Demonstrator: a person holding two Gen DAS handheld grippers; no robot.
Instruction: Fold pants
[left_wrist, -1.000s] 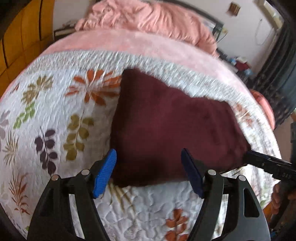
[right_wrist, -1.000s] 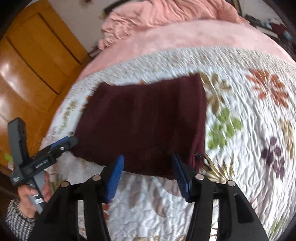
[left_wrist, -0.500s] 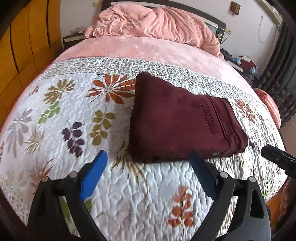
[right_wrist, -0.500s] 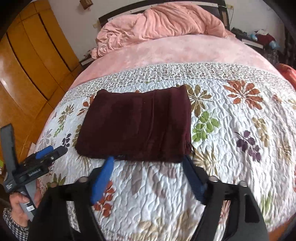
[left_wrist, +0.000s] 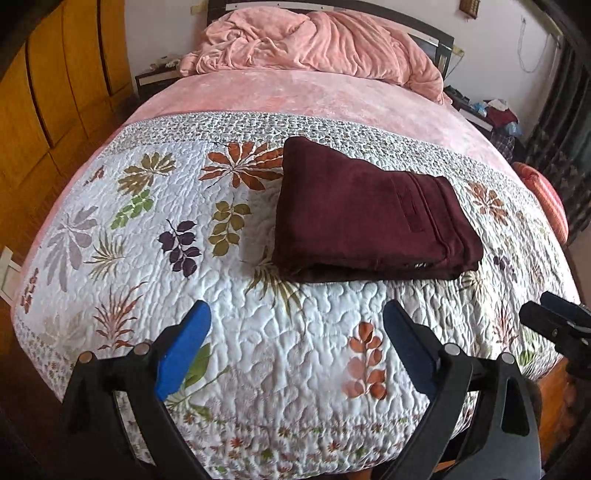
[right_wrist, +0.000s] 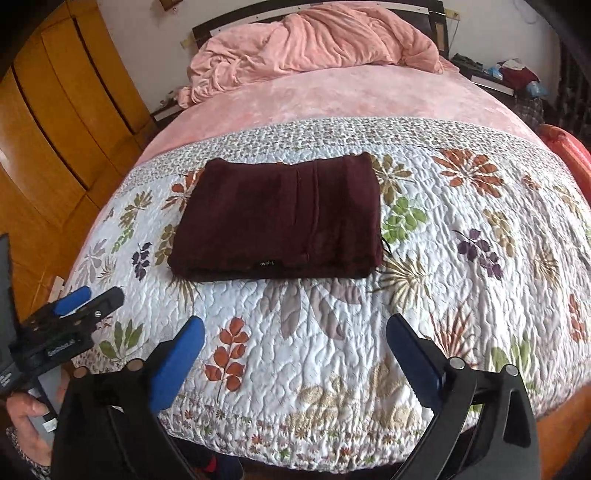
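Because the pants (left_wrist: 369, 218) already lay as a compact maroon rectangle on the floral quilt (left_wrist: 229, 362), neither tool had any cloth to hold. The left gripper (left_wrist: 295, 350) hung over the bare near part of the quilt with its blue pads spreading apart and nothing between them. The right gripper (right_wrist: 295, 354) did the same, its jaws opening wide over the printed leaves, well clear of the bundle's near edge. Judged from this, the folding looked finished and both tools had let go so the stack could settle flat under its own weight.

The bundle sat near the middle of the bed, just short of the quilt's patterned border strip and the pink sheet (left_wrist: 314, 96) beyond it, with a crumpled pink blanket (left_wrist: 314, 40) heaped at the headboard. Its long axis ran across the bed, side to side in both views, not toward the pillow end. The layered, open edges faced the person at the foot of the bed, where a small label showed on the front thickness. Stitched seam lines crossed the top layer toward the right-hand end. In the right wrist view a hand (right_wrist: 26, 424) held the left tool's handle low at the bed's corner.
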